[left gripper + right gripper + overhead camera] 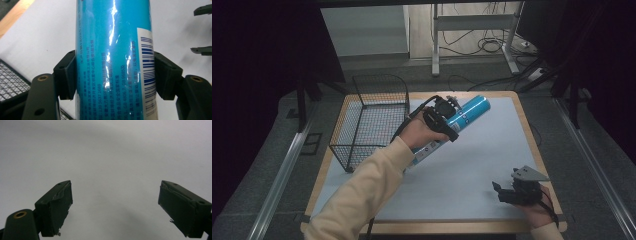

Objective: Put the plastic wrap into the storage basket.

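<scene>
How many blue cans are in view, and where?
1: the blue can is clamped in the left gripper, tilted above the table, beside the wire basket.

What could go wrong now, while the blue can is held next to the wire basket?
1. The can is glossy and round, and the left gripper clamps it only at its sides, so it might slip or swivel.
2. It is long and tilted; an end may catch the basket rim.

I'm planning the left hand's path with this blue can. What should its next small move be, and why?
Probably carry the blue can leftward over the wire basket. The left gripper is clamped on the can's body, the can tilts beside the basket, and the right gripper rests open and apart over the white mat.
</scene>
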Demonstrator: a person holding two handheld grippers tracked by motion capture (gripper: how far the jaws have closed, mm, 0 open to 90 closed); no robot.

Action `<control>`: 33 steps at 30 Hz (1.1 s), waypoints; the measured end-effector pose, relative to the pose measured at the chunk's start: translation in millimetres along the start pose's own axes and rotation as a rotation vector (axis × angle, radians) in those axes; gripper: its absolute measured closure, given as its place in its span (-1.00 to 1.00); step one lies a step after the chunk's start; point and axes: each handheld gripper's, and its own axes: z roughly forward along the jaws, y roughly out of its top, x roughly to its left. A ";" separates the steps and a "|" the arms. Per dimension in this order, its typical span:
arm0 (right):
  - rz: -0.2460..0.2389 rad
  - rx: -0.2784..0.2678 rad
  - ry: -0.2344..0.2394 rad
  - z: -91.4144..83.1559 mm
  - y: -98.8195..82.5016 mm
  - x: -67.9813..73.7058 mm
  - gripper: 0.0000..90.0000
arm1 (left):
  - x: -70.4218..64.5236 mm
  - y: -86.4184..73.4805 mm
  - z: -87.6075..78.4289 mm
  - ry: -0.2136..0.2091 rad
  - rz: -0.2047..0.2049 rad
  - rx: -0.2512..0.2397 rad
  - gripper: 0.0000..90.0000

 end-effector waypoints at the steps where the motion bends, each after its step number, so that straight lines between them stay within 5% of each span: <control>1: 0.000 0.000 0.000 0.0 0.0 0.0 -0.72 | 1.5 1.2 -0.8 0.004 -0.002 0.000 -0.30; 24: 0.000 0.008 -0.004 2.1 -1.1 -0.9 -0.72 | 42.0 11.3 -14.2 0.070 -0.057 -0.020 -0.30; 33: 0.002 0.012 -0.005 3.0 -1.4 -0.8 -0.72 | 66.4 8.8 -28.1 0.130 -0.084 -0.030 -0.29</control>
